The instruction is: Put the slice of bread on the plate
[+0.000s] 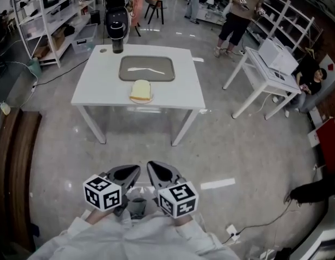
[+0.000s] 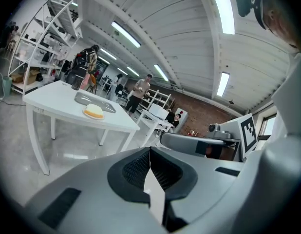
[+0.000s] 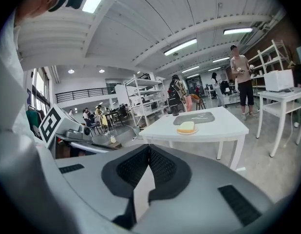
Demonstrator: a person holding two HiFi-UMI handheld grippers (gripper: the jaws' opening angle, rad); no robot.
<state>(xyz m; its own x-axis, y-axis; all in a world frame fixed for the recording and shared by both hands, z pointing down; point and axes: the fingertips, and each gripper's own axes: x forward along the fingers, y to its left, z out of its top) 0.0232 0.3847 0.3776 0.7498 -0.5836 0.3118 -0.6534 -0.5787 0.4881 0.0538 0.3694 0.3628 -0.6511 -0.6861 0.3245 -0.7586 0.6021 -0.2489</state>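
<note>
the slice of bread (image 1: pixel 141 89) lies on the plate (image 1: pixel 133 98) at the near edge of the white table (image 1: pixel 102 85), just before a grey tray (image 1: pixel 162 75); left gripper (image 1: pixel 127 173) and right gripper (image 1: pixel 162 171) hang side by side, well apart from the table; each has its jaws pressed together on nothing

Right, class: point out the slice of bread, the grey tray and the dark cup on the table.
slice of bread (image 1: pixel 141 88), head view, its pale top face.
grey tray (image 1: pixel 159 63), head view, bare right part.
dark cup (image 1: pixel 117 45), head view, its side wall.
</note>
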